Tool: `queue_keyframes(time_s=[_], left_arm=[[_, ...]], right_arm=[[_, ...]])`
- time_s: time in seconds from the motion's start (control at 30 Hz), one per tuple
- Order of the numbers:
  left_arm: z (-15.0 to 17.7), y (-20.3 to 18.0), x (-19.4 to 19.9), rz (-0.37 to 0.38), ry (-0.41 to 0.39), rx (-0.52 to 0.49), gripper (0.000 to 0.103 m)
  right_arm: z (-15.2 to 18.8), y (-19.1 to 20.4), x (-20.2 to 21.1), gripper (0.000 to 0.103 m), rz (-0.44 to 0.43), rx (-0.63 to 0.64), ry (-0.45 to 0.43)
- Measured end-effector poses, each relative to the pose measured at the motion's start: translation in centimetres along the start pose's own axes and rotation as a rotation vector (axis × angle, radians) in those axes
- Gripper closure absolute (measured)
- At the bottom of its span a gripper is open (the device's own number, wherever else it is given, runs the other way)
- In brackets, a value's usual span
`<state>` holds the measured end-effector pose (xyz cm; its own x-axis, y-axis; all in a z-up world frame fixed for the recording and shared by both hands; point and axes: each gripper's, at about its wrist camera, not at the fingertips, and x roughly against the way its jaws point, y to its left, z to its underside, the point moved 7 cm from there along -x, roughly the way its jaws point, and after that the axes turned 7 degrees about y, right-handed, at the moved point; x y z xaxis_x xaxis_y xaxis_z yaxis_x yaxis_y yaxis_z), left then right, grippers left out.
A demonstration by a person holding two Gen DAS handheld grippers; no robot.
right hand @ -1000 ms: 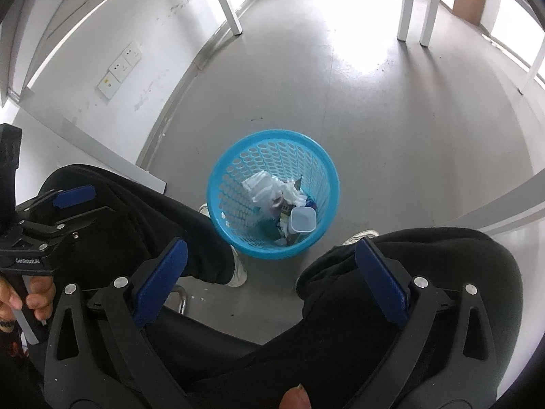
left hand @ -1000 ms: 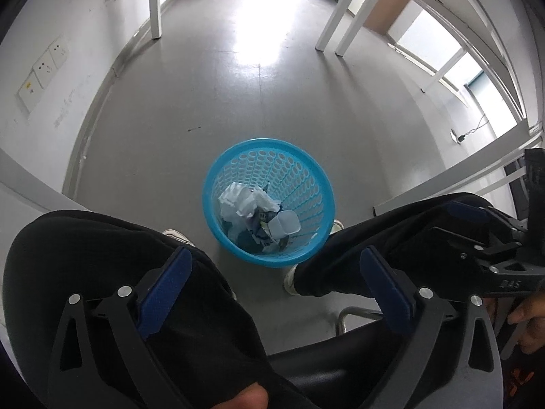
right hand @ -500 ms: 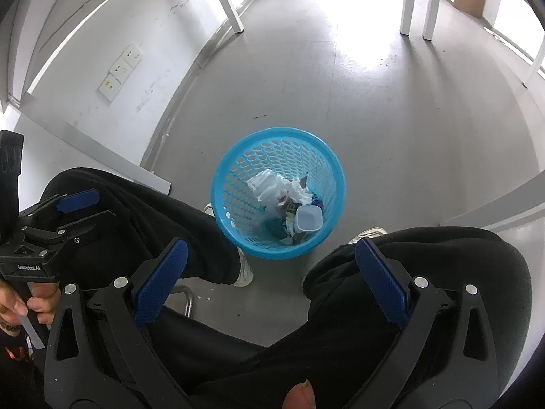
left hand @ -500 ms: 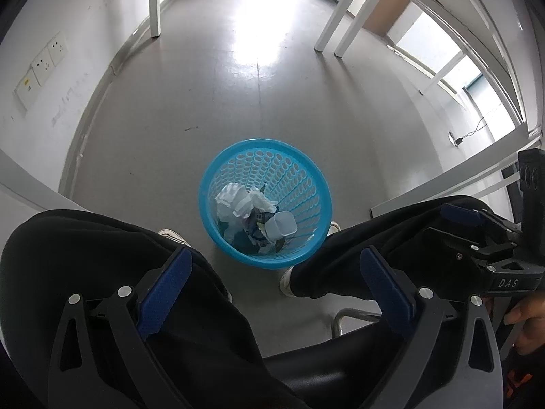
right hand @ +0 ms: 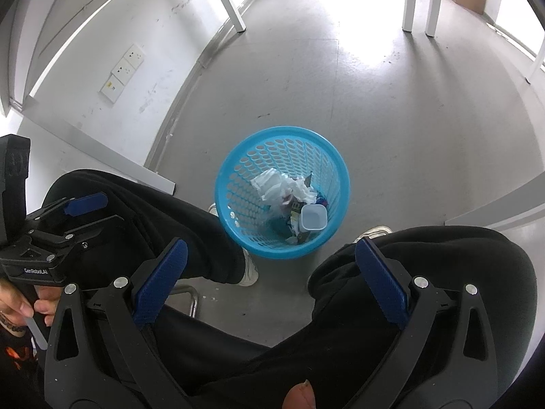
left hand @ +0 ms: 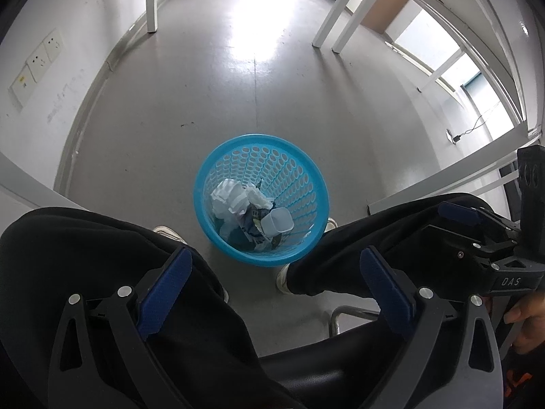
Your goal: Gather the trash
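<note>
Left gripper (left hand: 274, 274) jaws spread wide, nothing between the blue ribbed pads (left hand: 166, 284). Right gripper (right hand: 270, 267) same: wide apart, empty, blue pads (right hand: 380, 284) clear of everything. Both point down at the floor, held over the lap of a seated person in black trousers (left hand: 112, 259).

Straight ahead of both tongs, between the person's knees and white shoes (right hand: 250, 267), stands a round bright-blue perforated plastic waste basket (left hand: 299, 167), upright on the grey floor (left hand: 238, 95). Inside it: crumpled white paper (left hand: 233, 196) toward the left-gripper side, a clear squarish plastic cup (left hand: 276, 222) lying open-mouth-up beside it, some dark printed wrappers (left hand: 253, 226) underneath. Trash is well below the fingertips, not touching either gripper.

Right gripper shows at the right edge of the left view, gripped by a hand (left hand: 526, 323); left one likewise at the left edge of the right view, hand (right hand: 20, 306) on its handle.

Further out: white wall sockets (right hand: 122, 71) left of the tongs, white table legs (left hand: 332, 20) ahead.
</note>
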<state>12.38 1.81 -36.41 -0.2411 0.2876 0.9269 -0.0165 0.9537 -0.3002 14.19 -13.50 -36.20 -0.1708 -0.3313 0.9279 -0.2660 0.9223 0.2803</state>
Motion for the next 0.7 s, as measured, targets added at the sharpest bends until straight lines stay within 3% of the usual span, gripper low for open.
queue_keyframes(time_s=[0.7], left_arm=[[0.47, -0.03, -0.29, 0.002, 0.005, 0.001, 0.006]], right_arm=[[0.14, 0.30, -0.09, 0.008, -0.004, -0.002, 0.000]])
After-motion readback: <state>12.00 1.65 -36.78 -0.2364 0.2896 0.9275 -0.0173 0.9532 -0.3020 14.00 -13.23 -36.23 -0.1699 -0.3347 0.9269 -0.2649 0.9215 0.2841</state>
